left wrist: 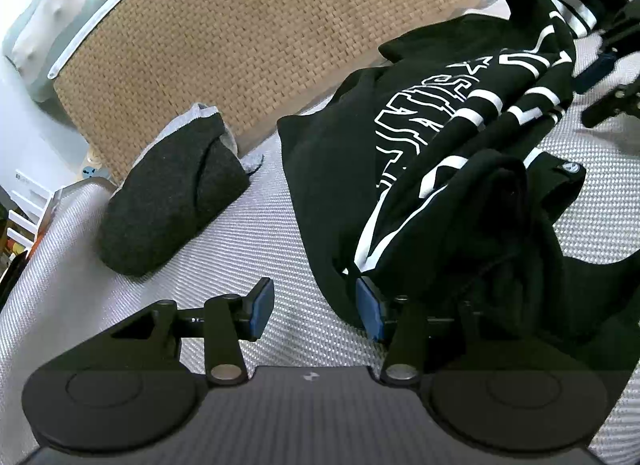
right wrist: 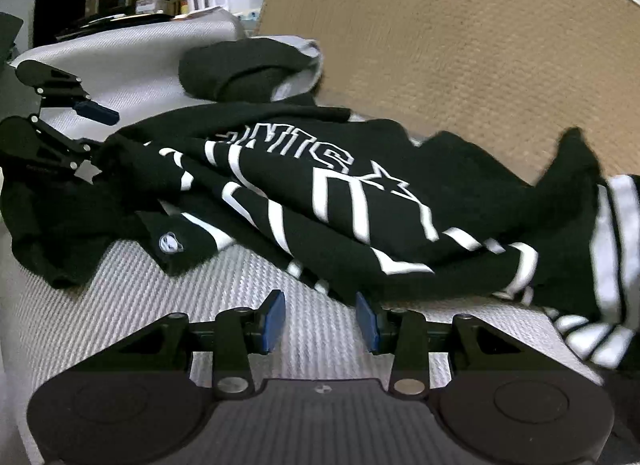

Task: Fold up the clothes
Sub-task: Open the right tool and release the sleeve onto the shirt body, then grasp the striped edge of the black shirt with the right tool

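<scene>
A: Where does the black jersey (left wrist: 420, 137) lie?

B: Crumpled on the grey mattress (left wrist: 240, 249), right of the folded dark garment (left wrist: 172, 201); its long axis runs from near left to far right.

A: The grippers?

B: Left gripper (left wrist: 316, 311) is released, its right pad at the jersey's near hem. Right gripper (right wrist: 320, 321) is released too, empty, just short of the striped edge. The left looks nearer.
</scene>
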Demonstrator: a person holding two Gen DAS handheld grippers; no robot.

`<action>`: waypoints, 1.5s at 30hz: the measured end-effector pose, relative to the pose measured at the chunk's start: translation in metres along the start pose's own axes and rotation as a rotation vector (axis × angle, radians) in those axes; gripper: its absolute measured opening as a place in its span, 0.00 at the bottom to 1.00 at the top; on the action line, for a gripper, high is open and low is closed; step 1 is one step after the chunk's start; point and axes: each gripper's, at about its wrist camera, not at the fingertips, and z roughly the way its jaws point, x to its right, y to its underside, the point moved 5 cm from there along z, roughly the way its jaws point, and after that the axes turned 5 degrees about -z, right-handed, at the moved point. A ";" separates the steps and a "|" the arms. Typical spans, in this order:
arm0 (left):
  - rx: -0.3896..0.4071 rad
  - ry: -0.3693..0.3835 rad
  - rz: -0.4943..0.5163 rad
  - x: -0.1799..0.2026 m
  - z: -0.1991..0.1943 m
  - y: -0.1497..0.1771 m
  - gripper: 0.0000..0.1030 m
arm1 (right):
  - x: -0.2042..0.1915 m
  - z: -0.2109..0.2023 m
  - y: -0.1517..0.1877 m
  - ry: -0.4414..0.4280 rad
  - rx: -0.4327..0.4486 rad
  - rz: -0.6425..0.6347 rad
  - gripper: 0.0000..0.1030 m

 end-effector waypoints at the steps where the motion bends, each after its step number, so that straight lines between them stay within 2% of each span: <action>1: -0.001 -0.002 0.002 0.000 0.000 0.000 0.48 | -0.003 0.003 -0.003 -0.006 0.011 -0.006 0.42; 5: -0.001 0.002 -0.011 -0.002 0.000 0.001 0.48 | -0.005 0.018 -0.026 -0.007 0.061 -0.040 0.42; 9: -0.003 0.004 -0.029 -0.003 0.002 0.002 0.48 | 0.005 0.028 -0.049 0.033 0.120 -0.048 0.42; 16: 0.001 0.005 -0.022 -0.001 0.002 0.001 0.48 | 0.021 0.060 -0.056 0.035 0.051 -0.031 0.42; 19: 0.001 0.002 -0.014 0.000 0.002 0.001 0.48 | 0.023 0.057 -0.061 0.036 0.035 -0.042 0.42; 25: 0.001 0.007 -0.027 -0.001 0.004 0.001 0.48 | 0.025 0.019 -0.064 0.077 0.076 -0.047 0.40; 28: 0.001 0.005 -0.027 0.000 0.004 0.001 0.48 | 0.014 0.005 -0.060 0.057 0.075 -0.095 0.40; 32: 0.004 -0.002 -0.010 0.002 0.003 0.002 0.48 | -0.020 -0.002 -0.055 0.014 0.046 -0.216 0.40; 35: 0.006 0.000 -0.010 0.001 0.001 0.002 0.48 | -0.049 0.006 -0.051 -0.017 -0.005 -0.333 0.40; 38: 0.008 0.000 -0.006 0.001 0.001 0.002 0.48 | -0.071 0.028 -0.045 0.016 -0.070 -0.446 0.40; 45: 0.013 0.003 -0.013 0.002 0.001 0.001 0.48 | -0.072 0.059 -0.062 0.085 -0.079 -0.437 0.41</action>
